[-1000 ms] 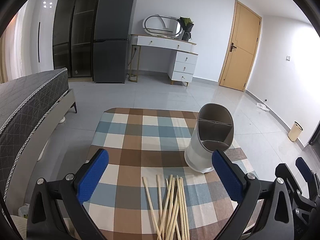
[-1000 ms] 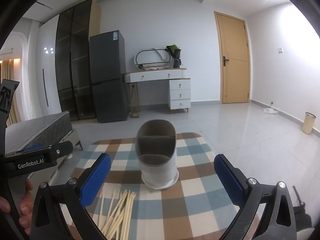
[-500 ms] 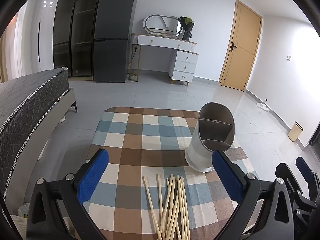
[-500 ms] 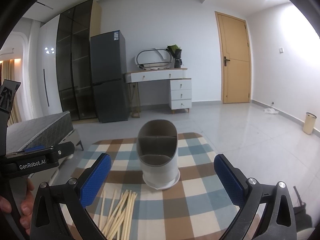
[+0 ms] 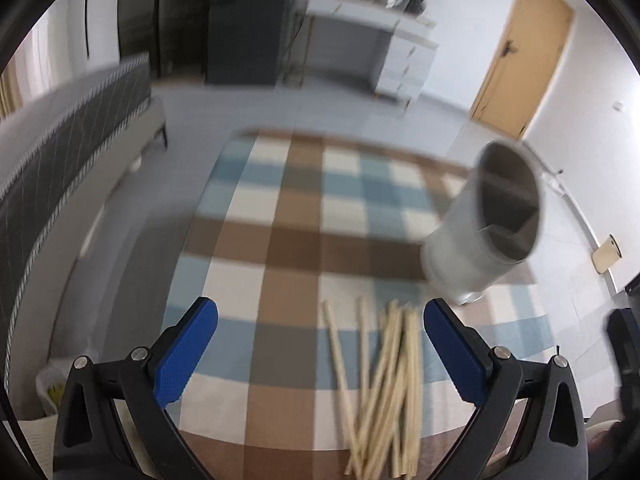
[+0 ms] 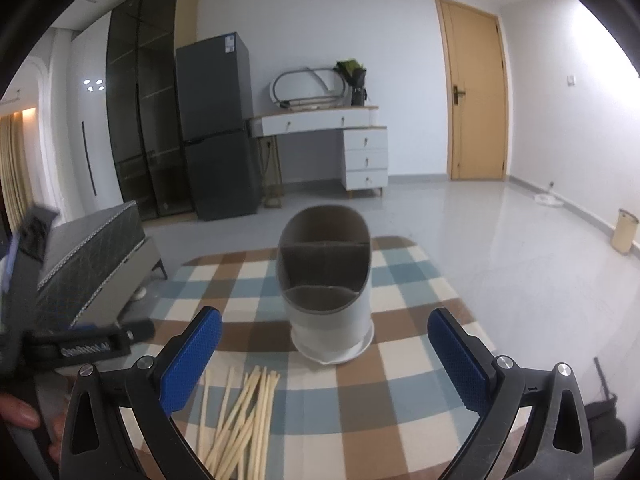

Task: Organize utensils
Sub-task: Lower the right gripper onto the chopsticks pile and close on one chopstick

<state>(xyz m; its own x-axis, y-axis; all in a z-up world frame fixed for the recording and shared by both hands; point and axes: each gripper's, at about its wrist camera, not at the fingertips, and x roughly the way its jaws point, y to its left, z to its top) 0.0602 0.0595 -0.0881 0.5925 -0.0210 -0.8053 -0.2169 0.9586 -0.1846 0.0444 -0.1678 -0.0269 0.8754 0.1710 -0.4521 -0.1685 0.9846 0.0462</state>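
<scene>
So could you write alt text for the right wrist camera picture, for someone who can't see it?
An open two-finger gripper with blue pads points at an empty grey and white utensil holder standing on a checked tablecloth. Loose wooden chopsticks lie near the left pad, in a bedroom with a fridge and desk behind.

2 forward wrist views, shared table (image 5: 288, 248)

Pale wooden chopsticks (image 6: 240, 420), a loose bundle lying flat on the checked surface (image 6: 404, 392), some crossing, tips fanned toward the holder. Utensil holder (image 6: 326, 280): white oval tub, grey-brown inside, upright, divided into compartments (nothing visible inside). Stands apart from the chopsticks (image 5: 384, 380), beyond and right; holder (image 5: 484, 232) blurred in left view.
</scene>
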